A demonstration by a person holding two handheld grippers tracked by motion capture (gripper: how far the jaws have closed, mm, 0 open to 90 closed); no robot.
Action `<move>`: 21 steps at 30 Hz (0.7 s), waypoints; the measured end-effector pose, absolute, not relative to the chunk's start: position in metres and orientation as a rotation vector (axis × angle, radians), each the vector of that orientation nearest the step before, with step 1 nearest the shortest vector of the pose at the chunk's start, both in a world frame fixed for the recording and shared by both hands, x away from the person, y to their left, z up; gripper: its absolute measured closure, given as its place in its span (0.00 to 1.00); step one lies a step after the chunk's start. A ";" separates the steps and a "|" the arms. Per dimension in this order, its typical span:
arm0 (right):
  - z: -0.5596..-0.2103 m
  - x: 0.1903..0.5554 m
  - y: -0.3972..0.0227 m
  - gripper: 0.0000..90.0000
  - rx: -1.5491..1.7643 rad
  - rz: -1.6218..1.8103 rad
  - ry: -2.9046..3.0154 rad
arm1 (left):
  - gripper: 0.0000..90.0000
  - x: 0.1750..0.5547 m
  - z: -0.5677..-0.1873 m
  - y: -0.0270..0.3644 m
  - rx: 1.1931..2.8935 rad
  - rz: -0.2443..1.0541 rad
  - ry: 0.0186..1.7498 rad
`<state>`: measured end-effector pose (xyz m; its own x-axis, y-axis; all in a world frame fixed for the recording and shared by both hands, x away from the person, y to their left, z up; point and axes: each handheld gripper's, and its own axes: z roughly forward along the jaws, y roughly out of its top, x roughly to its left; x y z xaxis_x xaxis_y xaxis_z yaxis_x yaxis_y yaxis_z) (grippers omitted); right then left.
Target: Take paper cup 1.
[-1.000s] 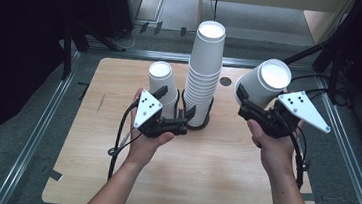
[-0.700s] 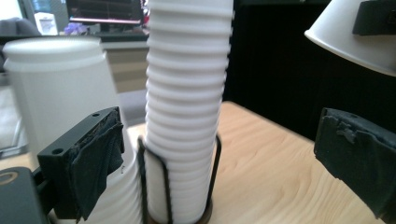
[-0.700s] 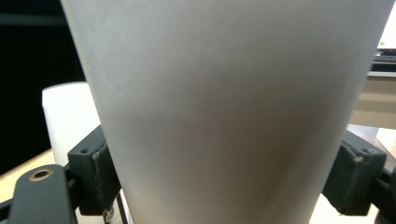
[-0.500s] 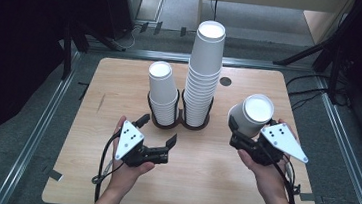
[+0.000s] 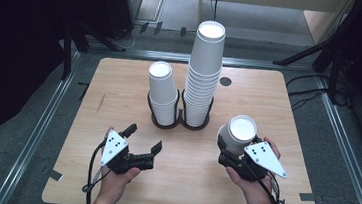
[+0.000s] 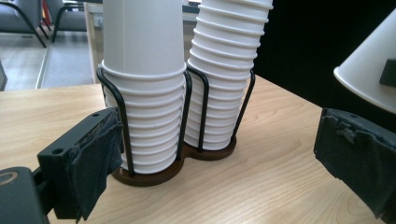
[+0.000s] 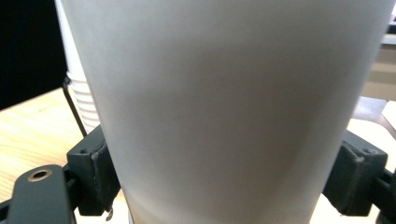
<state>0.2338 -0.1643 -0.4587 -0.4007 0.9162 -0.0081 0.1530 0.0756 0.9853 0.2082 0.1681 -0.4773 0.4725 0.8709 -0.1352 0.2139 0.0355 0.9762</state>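
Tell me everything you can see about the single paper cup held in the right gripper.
The paper cup is plain white, smooth-walled and tapered, with a rolled rim around an open mouth that faces up; it looks empty. It stands roughly upright over the wooden table, right of the two cup stacks and apart from them. The right gripper clamps its lower wall, one black pad on each side. Whether its base touches the table cannot be told.

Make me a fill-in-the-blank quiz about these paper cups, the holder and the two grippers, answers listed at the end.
1. The right gripper is shut on a single white paper ____.
2. The left gripper has its jaws ____ with nothing between them.
3. The black wire holder carries ____ stacks of cups.
4. The taller cup stack stands on the holder's ____ side in the high view.

Missing words: cup; open; two; right
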 end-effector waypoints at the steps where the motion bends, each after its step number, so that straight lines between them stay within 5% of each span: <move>1: -0.463 0.233 -0.168 0.16 1.095 1.381 1.660 | 0.02 0.206 -0.476 0.168 1.477 0.659 0.993; 21: -0.485 0.231 -0.152 0.16 0.935 1.153 1.760 | 0.02 0.198 -0.469 0.138 1.552 0.592 0.923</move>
<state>0.2313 -0.1521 -0.4850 -0.3933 0.8904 -0.2292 0.1456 0.3065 0.9407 0.1983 0.1380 -0.4688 0.5591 0.8199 -0.1229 0.2301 -0.0111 0.9731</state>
